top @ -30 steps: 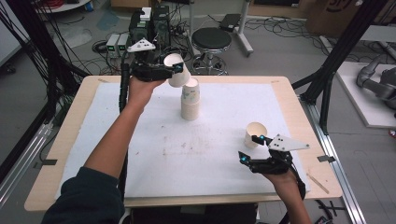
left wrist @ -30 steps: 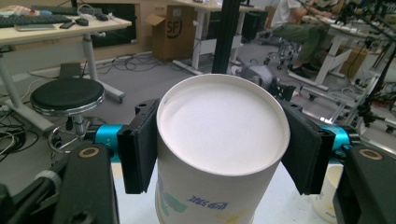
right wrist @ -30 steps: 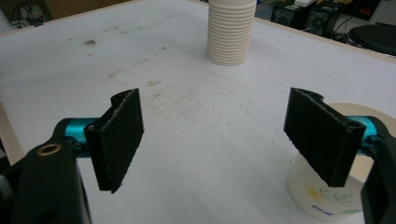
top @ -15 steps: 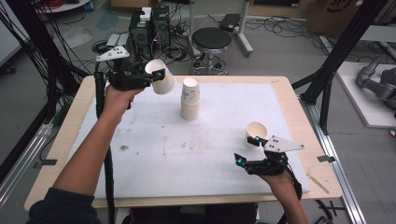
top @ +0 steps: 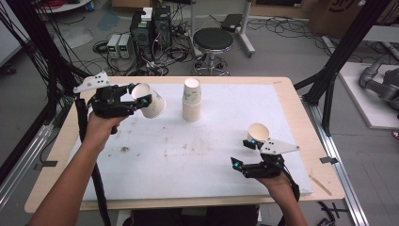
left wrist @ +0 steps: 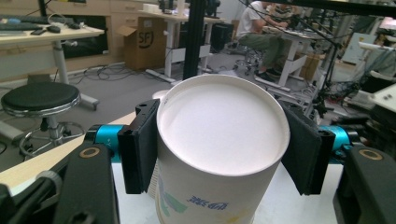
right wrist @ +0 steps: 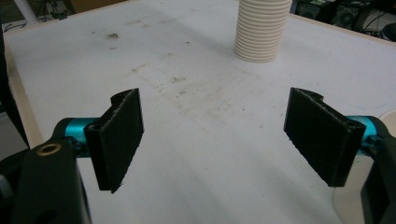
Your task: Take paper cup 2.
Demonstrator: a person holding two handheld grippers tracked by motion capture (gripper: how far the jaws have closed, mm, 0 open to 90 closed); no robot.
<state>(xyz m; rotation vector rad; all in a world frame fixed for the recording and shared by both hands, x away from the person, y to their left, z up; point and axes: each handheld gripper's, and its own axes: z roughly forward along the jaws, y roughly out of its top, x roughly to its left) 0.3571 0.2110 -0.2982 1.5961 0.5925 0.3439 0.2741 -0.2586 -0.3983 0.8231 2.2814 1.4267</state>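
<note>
Left tool [top: 139, 98] clamped on paper cup [top: 151, 100], upper left of frame, held tilted above bench [top: 216, 155] (cup stack [top: 192, 100] nearby). Right tool [top: 247, 153] spread wide, nothing between jaws, lower right beside single cup [top: 258, 133].

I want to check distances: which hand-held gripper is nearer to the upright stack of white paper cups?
Left. The left hand-held gripper is just beside the stack; the right hand-held gripper is farther away, toward the table's near edge.

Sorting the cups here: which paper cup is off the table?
The paper cup clamped in the left gripper, tilted in the air; the stack and single cup stand on the table.
</note>
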